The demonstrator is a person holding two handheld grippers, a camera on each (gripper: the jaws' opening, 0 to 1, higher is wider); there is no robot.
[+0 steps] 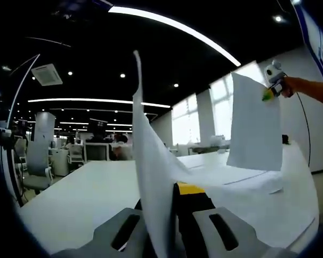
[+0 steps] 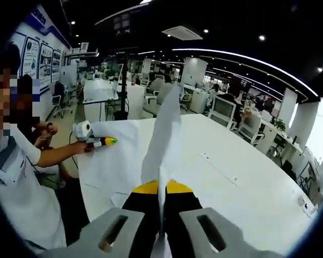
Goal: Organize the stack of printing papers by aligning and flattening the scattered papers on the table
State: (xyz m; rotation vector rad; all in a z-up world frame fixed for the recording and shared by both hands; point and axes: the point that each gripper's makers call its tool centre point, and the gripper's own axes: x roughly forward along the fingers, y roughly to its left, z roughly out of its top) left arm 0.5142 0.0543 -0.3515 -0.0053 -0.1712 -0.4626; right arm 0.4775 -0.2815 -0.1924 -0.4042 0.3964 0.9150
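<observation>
Now, in the left gripper view, my left claw [image 1: 169,215] is clenched on a sheet [image 1: 151,161] of paper, which rises edge-on between the jaws and curves up to a narrow tip well above them. Yellow pads show just beside the sheet on its right. Past it lies the white table [image 1: 86,199], running far toward rows of office chairs and monitors. On the far right my other claw [image 1: 273,83] hangs above the table, held by a hand and bare forearm, and a second sheet [image 1: 255,123] dangles upright from it, its lower edge close to loose papers [image 1: 242,180] lying flat on the table's right part.

In the right gripper view, my right claw [image 2: 161,215] is clamped on a sheet [image 2: 164,134] seen edge-on, standing up between the yellow-tipped jaws and tapering toward the ceiling. To the left, the other claw [image 2: 94,138] sits at the table's [image 2: 242,172] near left edge, a hand around it, with paper [image 2: 121,156] spreading flat beside it. A person in a white shirt stands at the far left. Whether that spread paper touches my sheet, I cannot tell.
</observation>
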